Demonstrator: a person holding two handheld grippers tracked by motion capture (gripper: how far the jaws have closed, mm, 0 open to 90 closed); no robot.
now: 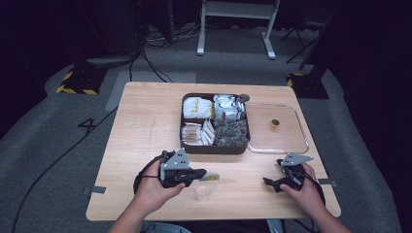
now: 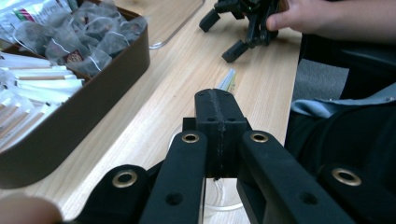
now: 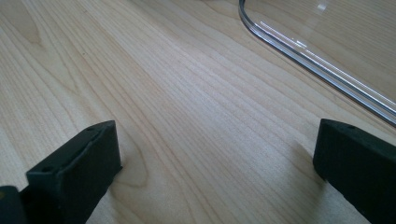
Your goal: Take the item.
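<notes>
- Holding my left gripper [image 1: 206, 175] near the table's [image 1: 145, 126] near edge, I have its jaws pressed together on a thin sachet [image 2: 227, 80] that sticks out past their tips.
- Under those jaws a small clear cup [image 1: 202, 192] stands on the table, close to the near edge.
- My right gripper [image 1: 272, 183] rests low by the near right corner, jaws spread wide and holding nothing, bare wood between them.
- A brown divided box [image 1: 214, 148] of tea bags and sachets sits toward the far edge, middle of the table.
- Its clear lid [image 1: 303, 133] lies just right of it, touching its side.
</notes>
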